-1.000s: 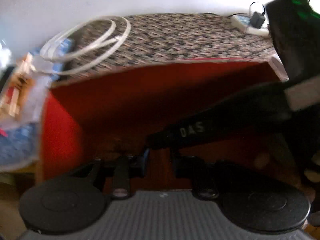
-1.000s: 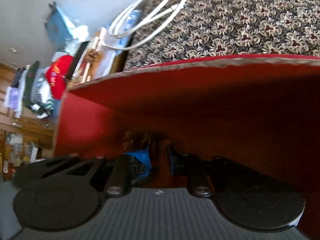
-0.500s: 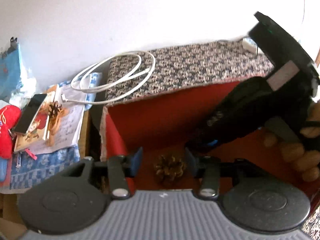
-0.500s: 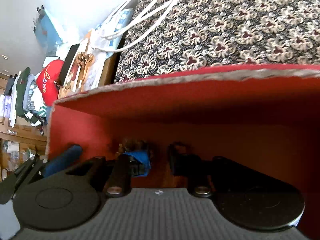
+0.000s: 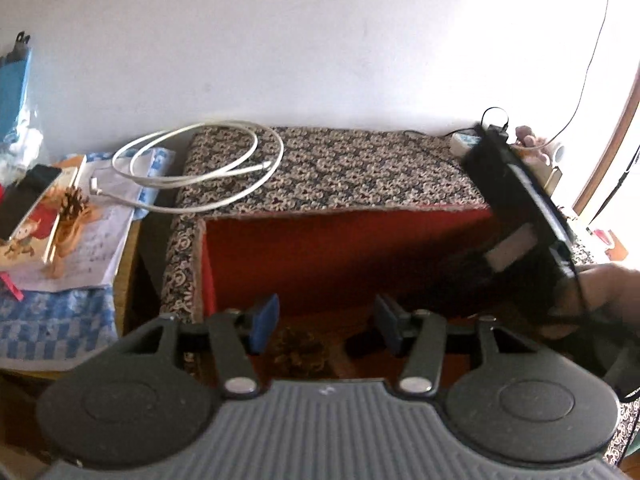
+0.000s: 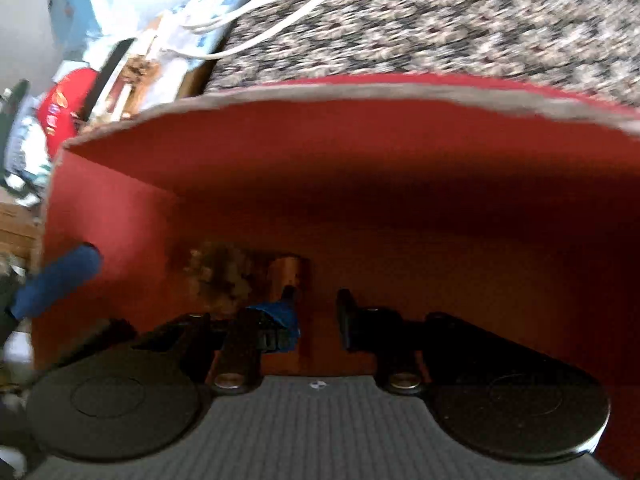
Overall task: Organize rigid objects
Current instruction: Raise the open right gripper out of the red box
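A box [image 5: 344, 248] with red inner walls and a floral fabric outside stands open. On its floor lies a brown pine cone [image 5: 304, 346]. My left gripper [image 5: 326, 322] hangs open just above it, blue pads apart and not touching it. In the right wrist view the same pine cone [image 6: 220, 276] lies beside a small blurred copper-brown thing [image 6: 288, 272]. My right gripper [image 6: 316, 308] is deep inside the box, shut, with nothing seen between its fingers. One blue pad [image 6: 60, 280] of the left gripper shows at the box's left wall. A hand [image 5: 608, 292] holds the right tool's black housing [image 5: 516, 200].
A coiled white cable [image 5: 200, 168] lies on the floral lid [image 5: 340, 172] behind the opening. To the left, a second pine cone [image 5: 72, 200] rests on a picture book and papers beside a dark phone [image 5: 24, 196]. A power strip [image 5: 464, 142] sits at the back right.
My left gripper's jaws have opened wide and it has drawn back and up from inside the box, leaving the pine cone on the floor. The right gripper has stayed low in the box, shut.
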